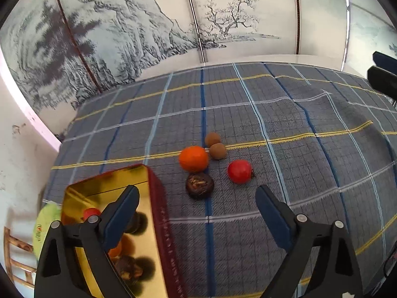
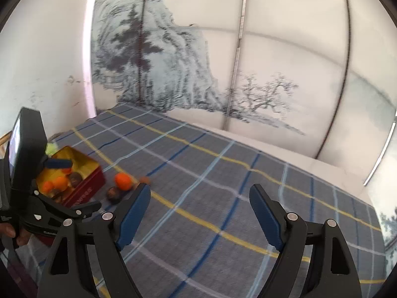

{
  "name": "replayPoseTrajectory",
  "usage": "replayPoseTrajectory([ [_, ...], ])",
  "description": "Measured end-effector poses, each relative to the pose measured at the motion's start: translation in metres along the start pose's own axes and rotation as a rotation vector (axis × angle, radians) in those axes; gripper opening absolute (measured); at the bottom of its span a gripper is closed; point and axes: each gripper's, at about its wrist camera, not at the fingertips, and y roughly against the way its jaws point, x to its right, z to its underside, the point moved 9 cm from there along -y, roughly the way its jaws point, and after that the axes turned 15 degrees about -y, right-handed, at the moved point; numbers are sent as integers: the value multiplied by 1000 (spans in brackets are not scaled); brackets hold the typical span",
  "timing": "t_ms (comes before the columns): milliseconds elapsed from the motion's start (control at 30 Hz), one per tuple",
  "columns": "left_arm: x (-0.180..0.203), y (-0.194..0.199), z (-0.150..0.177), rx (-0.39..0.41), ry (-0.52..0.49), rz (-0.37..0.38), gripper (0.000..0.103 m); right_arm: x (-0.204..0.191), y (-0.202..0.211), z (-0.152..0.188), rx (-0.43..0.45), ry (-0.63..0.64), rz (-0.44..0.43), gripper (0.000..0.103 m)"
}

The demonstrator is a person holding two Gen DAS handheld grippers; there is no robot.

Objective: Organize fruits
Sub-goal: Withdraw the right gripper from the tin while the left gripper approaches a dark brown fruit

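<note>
In the left wrist view, loose fruits lie on the plaid cloth: an orange (image 1: pixel 193 158), two brown longans (image 1: pixel 215 145), a red fruit (image 1: pixel 239 171) and a dark brown fruit (image 1: pixel 199 185). A red tin with a gold inside (image 1: pixel 139 176) stands at the lower left and holds several fruits. My left gripper (image 1: pixel 197 198) is open and empty, its left finger over the tin and its right finger over the cloth. In the right wrist view my right gripper (image 2: pixel 199 198) is open and empty above the cloth, to the right of the tin (image 2: pixel 84 191) and the orange (image 2: pixel 122 181).
The table wears a grey plaid cloth (image 1: pixel 297 149) with ripples toward the right. A painted screen wall (image 1: pixel 148 37) stands behind it. A wooden chair (image 1: pixel 15 255) and a green object (image 1: pixel 46 226) sit beyond the table's left edge.
</note>
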Motion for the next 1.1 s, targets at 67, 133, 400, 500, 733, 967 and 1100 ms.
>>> replayPoseTrajectory([
  [67, 2, -5, -1, -9, 6, 15, 90, 6, -1, -5, 9, -7, 20, 83],
  [133, 5, -10, -4, -15, 2, 32, 88, 11, -3, -8, 13, -14, 29, 84],
  [400, 14, -25, -7, -39, -24, 69, 77, 18, -9, -16, 10, -35, 20, 86],
  [500, 14, -29, -7, -46, -24, 74, 75, 18, -9, -19, 14, -36, 16, 86],
  [733, 16, -37, -6, -54, -31, 109, 71, 14, -8, -21, 24, -34, 12, 86],
  [967, 17, -40, -4, -64, -34, 136, 68, 10, -9, -24, 24, -22, 8, 88],
  [1100, 20, -41, -4, -68, -43, 152, 64, 7, -9, -25, 24, -17, 5, 89],
])
